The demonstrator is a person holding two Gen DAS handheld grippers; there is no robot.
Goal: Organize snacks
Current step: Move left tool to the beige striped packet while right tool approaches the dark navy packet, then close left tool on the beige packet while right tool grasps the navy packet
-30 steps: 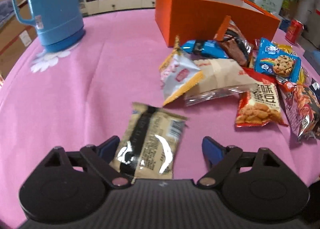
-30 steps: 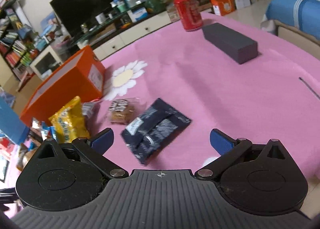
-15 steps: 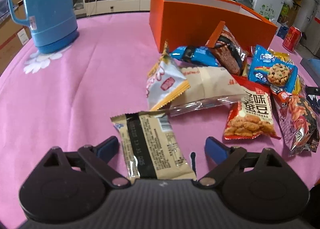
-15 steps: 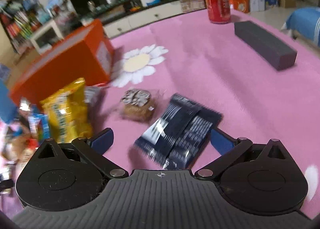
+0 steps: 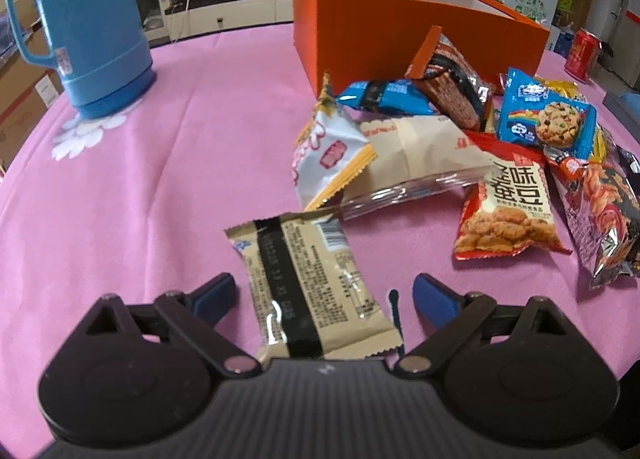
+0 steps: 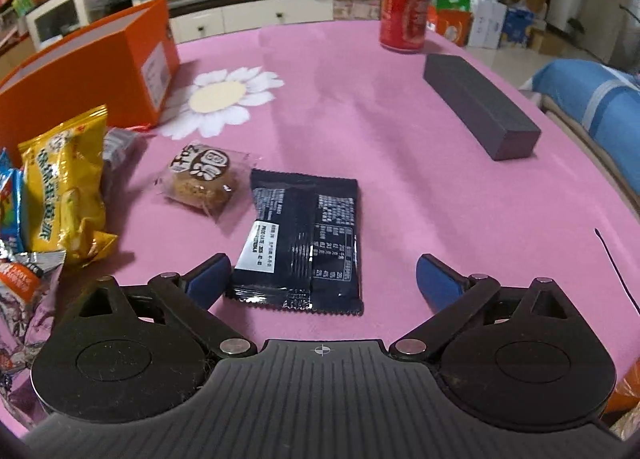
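My left gripper (image 5: 324,295) is open, its jaws on either side of a beige snack packet (image 5: 312,287) with a black stripe lying on the pink tablecloth. Beyond it lies a pile of snack packets (image 5: 452,147) in front of an open orange box (image 5: 404,35). My right gripper (image 6: 324,275) is open around the near end of a dark navy packet (image 6: 304,239). A clear-wrapped brown cake (image 6: 202,179) lies just beyond it, and a yellow packet (image 6: 64,187) lies to the left. The orange box (image 6: 84,71) shows at the far left.
A blue thermos jug (image 5: 80,19) stands at the back left. A red soda can (image 6: 404,11) and a dark grey block (image 6: 480,107) stand on the right side of the table. The can also shows in the left wrist view (image 5: 582,55). The table's edge curves at the right.
Both grippers have turned and closed in on their packets: the beige packet now lies straighter between the left jaws, and the navy packet lies lengthwise between the right jaws.
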